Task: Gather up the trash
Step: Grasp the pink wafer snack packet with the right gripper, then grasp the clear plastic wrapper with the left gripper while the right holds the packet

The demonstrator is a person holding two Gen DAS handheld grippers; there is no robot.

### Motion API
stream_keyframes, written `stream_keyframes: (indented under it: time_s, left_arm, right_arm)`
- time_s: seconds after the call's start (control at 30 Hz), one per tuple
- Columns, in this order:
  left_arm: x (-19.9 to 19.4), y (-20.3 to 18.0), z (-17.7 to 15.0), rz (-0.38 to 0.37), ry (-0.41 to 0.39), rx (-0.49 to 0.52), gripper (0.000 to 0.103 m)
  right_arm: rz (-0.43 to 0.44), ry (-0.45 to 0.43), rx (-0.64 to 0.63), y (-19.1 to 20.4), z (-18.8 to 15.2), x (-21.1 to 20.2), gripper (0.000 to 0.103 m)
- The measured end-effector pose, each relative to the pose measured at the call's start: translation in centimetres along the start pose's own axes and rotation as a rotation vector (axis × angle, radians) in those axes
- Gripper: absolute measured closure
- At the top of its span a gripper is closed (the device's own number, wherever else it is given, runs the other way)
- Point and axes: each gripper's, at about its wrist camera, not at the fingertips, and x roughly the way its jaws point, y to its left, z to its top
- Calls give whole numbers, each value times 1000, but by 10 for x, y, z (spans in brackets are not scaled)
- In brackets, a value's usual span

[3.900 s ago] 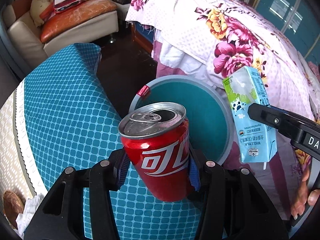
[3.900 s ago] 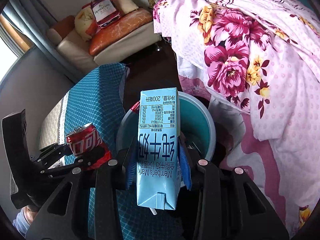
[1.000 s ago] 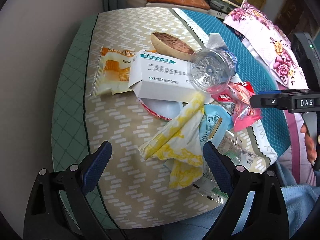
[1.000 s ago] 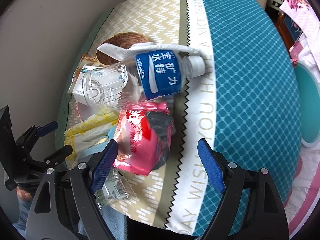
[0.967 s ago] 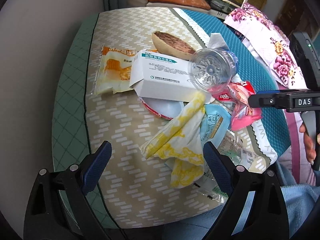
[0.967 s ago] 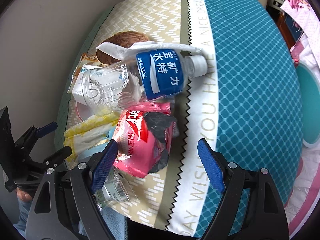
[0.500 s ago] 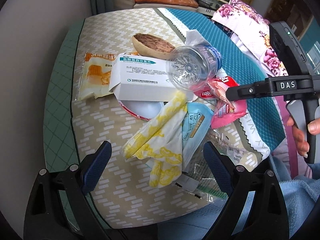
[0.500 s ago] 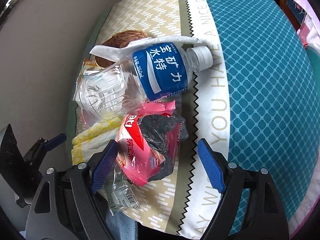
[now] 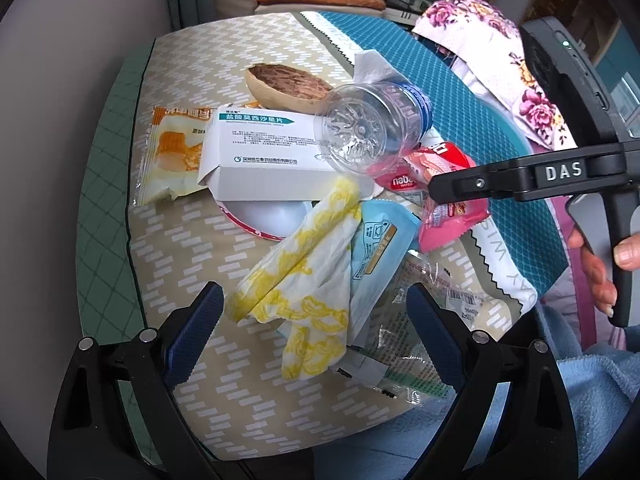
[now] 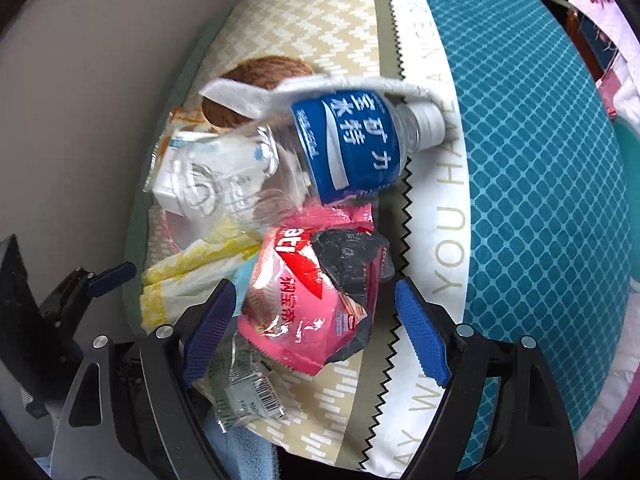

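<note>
Hovering above the trash heap on the table (image 9: 188, 248), left gripper (image 9: 312, 334) wide, nothing between the pads, yellow-printed napkin (image 9: 304, 276) just beyond at twelve o'clock. Right gripper (image 10: 312, 330) equally wide, straddling pink wafer wrapper (image 10: 308, 300) without pressing it. Clear bottle (image 10: 320, 148) lying at twelve o'clock of that wrapper, white medicine box (image 9: 260, 160) at its ten.

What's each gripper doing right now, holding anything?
Left gripper: open, empty, above the yellow napkin.
Right gripper: open, pink wrapper between its jaws, not gripped.
</note>
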Motion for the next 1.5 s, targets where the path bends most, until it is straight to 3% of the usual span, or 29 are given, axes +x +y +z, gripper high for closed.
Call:
stream_keyframes:
  time_s: [0.07,0.1,0.17,0.27,0.4,0.6,0.87,1.07,1.1,1.17,1.3,1.5]
  left_arm:
    - [2,-2,-1,-2,9,10,10]
    - [3,-4,-2,-4,17,19,10]
    - [4,-8,-3,-7,22,35,10]
    - [1,-19,-3,-22,23,67,10]
    - [-2,-39,-3,-47,29,128,10]
    - [11,-72,-11,-90,113,241,10]
    - [43,-82,-12,-18,209,273,10]
    - [62,-93,-9,7,222,266,10]
    - [63,-95,-7,6,214,259,13]
    - [60,-99,-4,2,199,259,32]
    - [42,-107,9,-25,154,234,55]
    - [41,-114,14,-4,157,240,54]
  right_arm:
    - [10,7,6,0,-2,6,27]
    - [13,8,1,-1,-4,7,35]
    - [47,13,-13,-1,-9,8,63]
    - [21,-20,-38,-3,-18,-2,71]
    - [6,-74,-14,-17,-25,-23,71]
    - [13,-137,32,-39,-40,-51,71]
    - [47,-187,67,-63,-56,-76,71]
    - [70,-219,85,-74,-63,-89,71]
    - [72,-223,87,-75,-64,-90,71]
    - [72,-236,89,-78,-67,-94,71]
    - [73,-261,105,-87,-67,-100,71]
    - [86,-277,145,-103,-67,-105,71]
